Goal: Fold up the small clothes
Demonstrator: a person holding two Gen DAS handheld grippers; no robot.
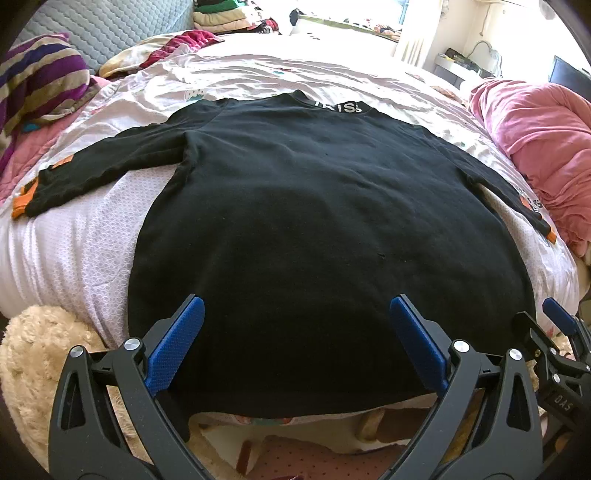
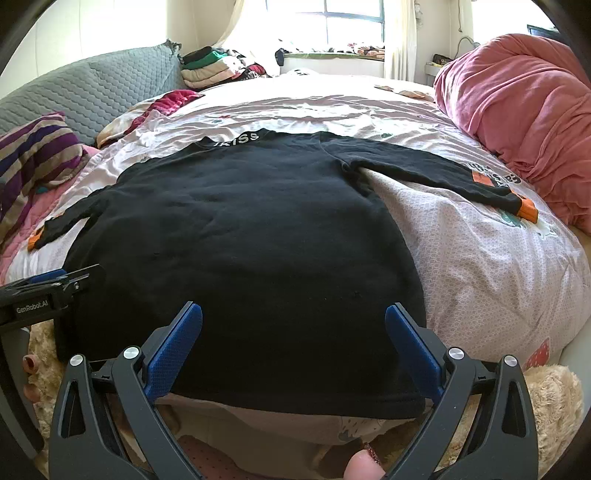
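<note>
Pale patterned bed quilt (image 1: 92, 240) carrying black long-sleeved knit top (image 1: 314, 221) spread flat, sleeves out, hem at near edge; left gripper (image 1: 297, 310) and right gripper (image 2: 293, 314) above hem, jaws wide, gripping nothing.

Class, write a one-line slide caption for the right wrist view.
Open right gripper poised over the hem of a black long-sleeved top spread flat on the bed.

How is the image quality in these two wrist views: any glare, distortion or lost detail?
Left wrist view: strong fisheye bulge with dark corners, the window area blown out, the black top nearly textureless. Right wrist view: same curvature, the window overexposed, the top again a flat dark mass, though its white collar lettering stays readable. No motion blur in either.
</note>
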